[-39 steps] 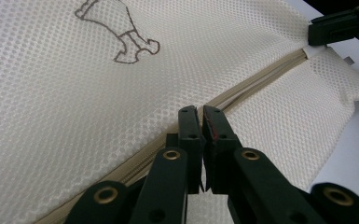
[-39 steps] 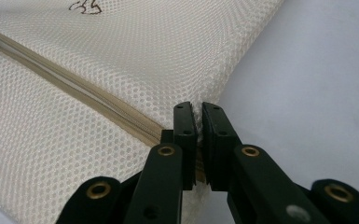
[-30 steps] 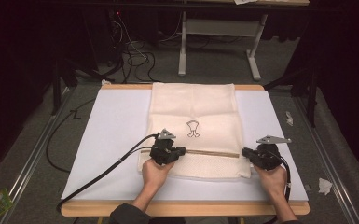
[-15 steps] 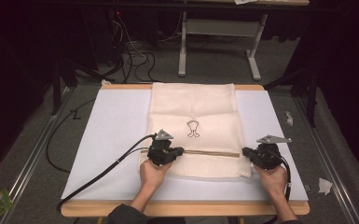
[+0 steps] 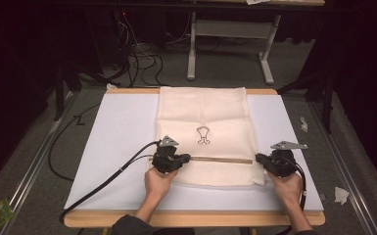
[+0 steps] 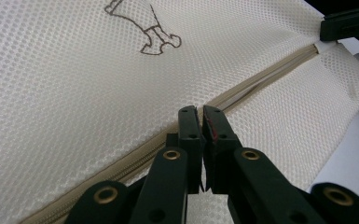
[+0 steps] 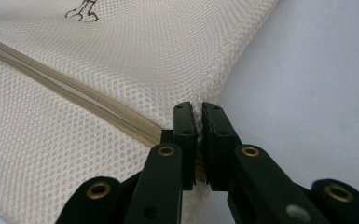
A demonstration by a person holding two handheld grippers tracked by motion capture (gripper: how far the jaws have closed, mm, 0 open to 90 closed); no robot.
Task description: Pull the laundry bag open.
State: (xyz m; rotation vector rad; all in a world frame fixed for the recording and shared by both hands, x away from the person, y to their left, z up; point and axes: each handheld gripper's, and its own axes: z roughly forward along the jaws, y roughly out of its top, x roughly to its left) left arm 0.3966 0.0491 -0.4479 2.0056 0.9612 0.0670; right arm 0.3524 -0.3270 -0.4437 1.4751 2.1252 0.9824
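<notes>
Where bag [image 5: 203, 117] ends, bare board [image 5: 122, 132].

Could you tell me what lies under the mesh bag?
The mesh bag lies flat on a white sheet covering the wooden table. Whatever the bag holds is hidden by its fabric.
</notes>
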